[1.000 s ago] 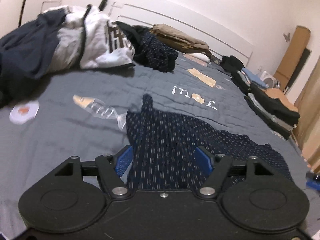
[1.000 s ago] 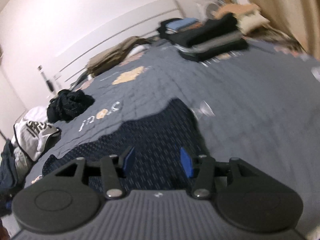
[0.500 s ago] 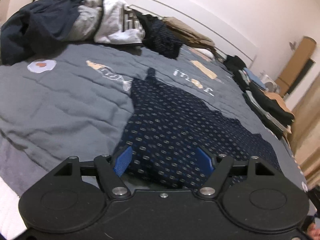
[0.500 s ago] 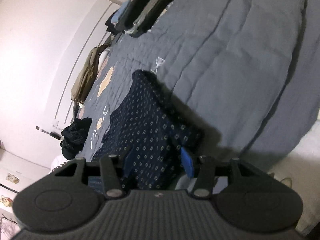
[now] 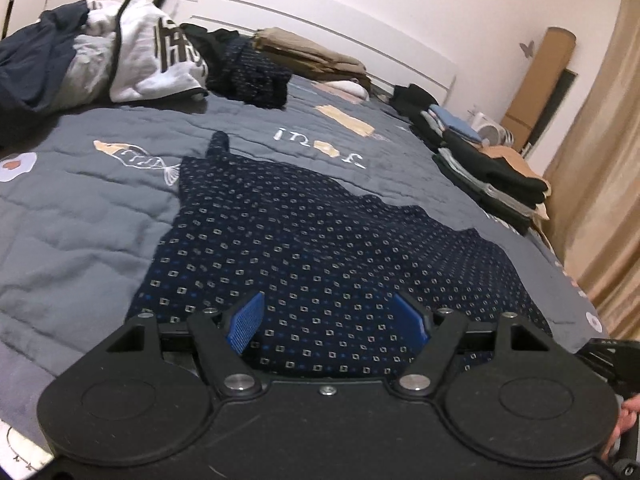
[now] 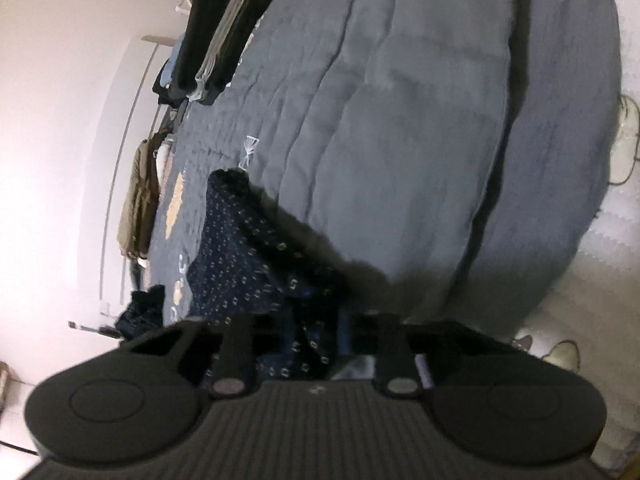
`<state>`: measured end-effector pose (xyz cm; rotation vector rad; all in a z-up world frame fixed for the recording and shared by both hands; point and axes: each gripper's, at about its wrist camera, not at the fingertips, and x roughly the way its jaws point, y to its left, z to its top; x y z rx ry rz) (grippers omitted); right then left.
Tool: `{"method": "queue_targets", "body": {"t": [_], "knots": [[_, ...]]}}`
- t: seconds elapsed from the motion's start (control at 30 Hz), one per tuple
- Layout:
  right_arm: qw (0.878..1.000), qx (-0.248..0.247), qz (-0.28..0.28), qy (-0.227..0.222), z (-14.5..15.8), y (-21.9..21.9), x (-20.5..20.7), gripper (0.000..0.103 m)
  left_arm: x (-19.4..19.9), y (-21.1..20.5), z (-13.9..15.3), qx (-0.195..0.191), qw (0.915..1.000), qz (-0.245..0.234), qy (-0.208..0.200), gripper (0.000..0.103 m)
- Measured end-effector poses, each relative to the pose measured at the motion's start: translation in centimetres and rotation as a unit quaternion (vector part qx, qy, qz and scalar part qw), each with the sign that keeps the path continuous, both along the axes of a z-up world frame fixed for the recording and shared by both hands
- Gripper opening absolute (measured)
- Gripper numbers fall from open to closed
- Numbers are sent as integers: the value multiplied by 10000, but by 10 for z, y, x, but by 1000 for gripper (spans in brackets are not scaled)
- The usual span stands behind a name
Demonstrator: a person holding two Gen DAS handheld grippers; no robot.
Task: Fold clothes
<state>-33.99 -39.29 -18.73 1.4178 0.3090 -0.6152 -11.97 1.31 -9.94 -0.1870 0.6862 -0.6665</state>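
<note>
Spreading across the near part of a grey quilted bed [image 5: 80,216], a dark navy patterned garment [image 5: 304,240] lies mostly flat with soft ridges; its long axis runs from the near edge toward the headboard [image 5: 320,28], ending in a narrow strip that points away to the upper left. Around it the bed carries plenty: a heap of unfolded clothes [image 5: 100,64] in white, grey and navy at the far left, a crumpled dark patterned piece [image 5: 256,76] beside that heap, tan folded clothes [image 5: 312,56] by the headboard, and a stack of folded dark clothes [image 5: 484,168] along the right edge, with beige curtains [image 5: 600,160] beyond. None of these lies on the garment, and the quilt between them is bare. The left claw [image 5: 332,322] hovers over the garment's near hem with its blue pads [image 5: 244,322] standing wide apart, cloth visible between them but not pressed. The right claw [image 6: 316,340], rolled so the bed looks tipped on its side, has just been closing, and its jaws are now drawn together on a bunched fold of the same garment at its near corner, where the cloth lifts off the quilt. A fingertip [image 5: 626,420] shows at the lower right edge of the left view.
</note>
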Motion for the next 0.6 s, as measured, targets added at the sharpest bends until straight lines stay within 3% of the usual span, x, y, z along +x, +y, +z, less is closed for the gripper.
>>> {"method": "queue_targets", "body": {"t": [0.23,0.3,0.37,0.43,0.5,0.6], "knots": [[9954,-545,-559,-555,31,-1,-26,6,1,2,2,-23,10000,53,35,70],[9959,-649,-559,-291,28,-2,-22,6,3,3,0,46,9999,78,74,70],[9977,-451,-511,55,13,-6,-16,6,5,4,-3,163,9997,108,140,70],[9981,-219,-521,240,0,-8,-13,6,8,11,-8,238,9990,286,265,70],[9980,-299,-531,168,4,-8,-13,6,11,24,-14,167,9966,652,472,71],[9978,-403,-530,-51,13,-5,-13,7,16,51,-25,-293,9868,1278,948,71]]}}
